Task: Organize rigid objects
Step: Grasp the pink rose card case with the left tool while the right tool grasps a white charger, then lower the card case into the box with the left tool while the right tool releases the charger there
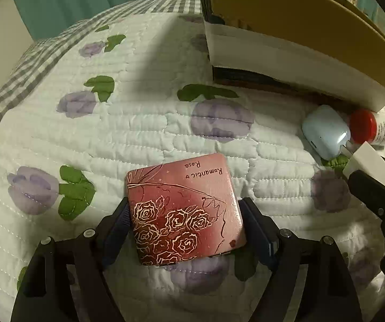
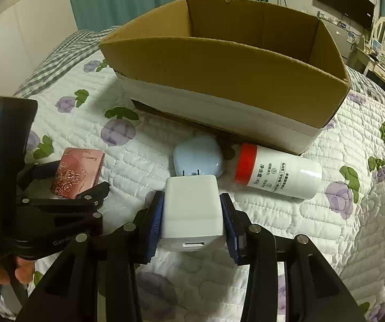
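My left gripper (image 1: 185,220) is shut on a pink rose-patterned compact case (image 1: 183,209), held just above the quilt; it also shows in the right wrist view (image 2: 78,173). My right gripper (image 2: 192,214) is shut on a white charger plug (image 2: 192,209), its prongs pointing at a pale blue earbud case (image 2: 197,158). A white bottle with a red cap (image 2: 278,174) lies on its side to the right of that case. An open cardboard box (image 2: 227,80) stands behind them.
Everything rests on a white quilted bedspread with purple flowers (image 1: 138,128). In the left wrist view the box (image 1: 286,40) is at upper right, with the earbud case (image 1: 326,131) and bottle (image 1: 372,127) below it. Teal curtains and furniture stand beyond the bed.
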